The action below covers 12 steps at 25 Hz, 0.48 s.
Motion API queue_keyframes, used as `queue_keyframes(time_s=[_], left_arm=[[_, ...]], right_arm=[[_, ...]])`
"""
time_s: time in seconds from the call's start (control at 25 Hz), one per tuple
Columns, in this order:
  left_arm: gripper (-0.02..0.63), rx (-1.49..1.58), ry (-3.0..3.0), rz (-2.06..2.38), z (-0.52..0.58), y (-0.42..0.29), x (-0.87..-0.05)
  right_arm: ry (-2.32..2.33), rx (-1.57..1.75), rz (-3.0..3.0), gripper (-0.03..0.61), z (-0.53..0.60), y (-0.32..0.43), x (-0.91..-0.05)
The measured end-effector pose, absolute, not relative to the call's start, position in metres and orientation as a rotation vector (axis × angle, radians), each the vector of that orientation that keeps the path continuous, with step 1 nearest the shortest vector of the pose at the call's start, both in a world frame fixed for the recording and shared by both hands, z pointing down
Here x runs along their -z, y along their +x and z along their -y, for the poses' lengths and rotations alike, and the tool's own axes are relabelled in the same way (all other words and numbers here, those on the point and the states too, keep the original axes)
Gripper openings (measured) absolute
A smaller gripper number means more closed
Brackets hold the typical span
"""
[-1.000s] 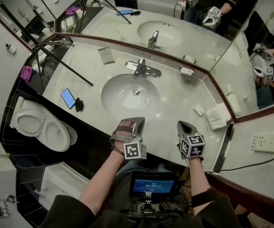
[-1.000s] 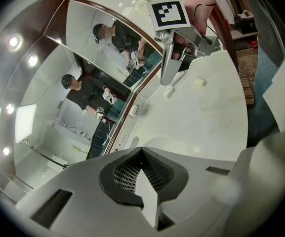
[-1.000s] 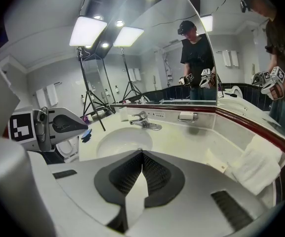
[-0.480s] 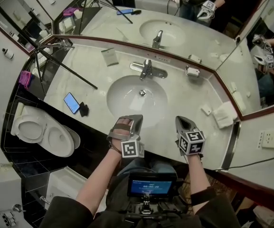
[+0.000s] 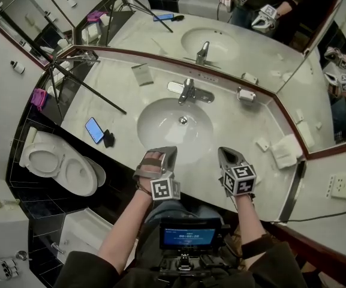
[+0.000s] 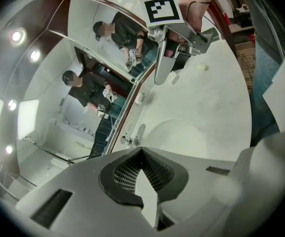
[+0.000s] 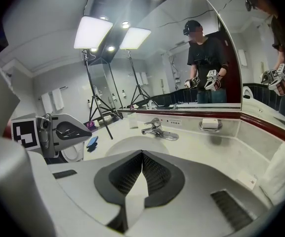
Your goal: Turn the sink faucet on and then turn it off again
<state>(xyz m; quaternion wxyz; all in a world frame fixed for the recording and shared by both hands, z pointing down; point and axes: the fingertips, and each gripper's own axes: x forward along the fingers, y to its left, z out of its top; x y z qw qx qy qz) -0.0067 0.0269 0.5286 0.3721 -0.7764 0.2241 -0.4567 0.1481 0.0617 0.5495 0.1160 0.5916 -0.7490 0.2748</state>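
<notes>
We see both grippers at the near edge of the marble countertop (image 5: 244, 128), side by side and pointing across it toward the mirror (image 5: 250, 47). The left gripper (image 5: 168, 152) has its jaws pressed fully together with nothing between them. The right gripper (image 5: 225, 153) is likewise closed, its pads meeting along one seam, and it is empty.

The faucet (image 5: 187, 92) stands on the far side of the oval sink basin (image 5: 155, 138), just below the mirror's lower frame. The whole basin lies between the faucet and the two grippers, so we judge it well apart from both, touched by neither. From the head view it sits ahead of the gap between them, a little nearer the left gripper's line. In the right gripper view it shows just above the closed jaws, past the basin. In the left gripper view, which is rolled over, it peeks out beside the jaw tips.

A soap dish (image 5: 245, 95) sits right of the faucet. A phone (image 5: 94, 130) lies left of the basin. A folded towel (image 5: 286, 150) lies at the counter's right end.
</notes>
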Motion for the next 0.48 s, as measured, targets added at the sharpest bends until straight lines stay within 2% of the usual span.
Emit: queue_keyframes(time_s=[0.48], left_arm=[[0.0,1.138,-2.006,-0.499,0.009,-0.027,-0.54]], right_arm=[[1.758,-0.804,2.175,0.018,-0.016,0.119,-0.56]])
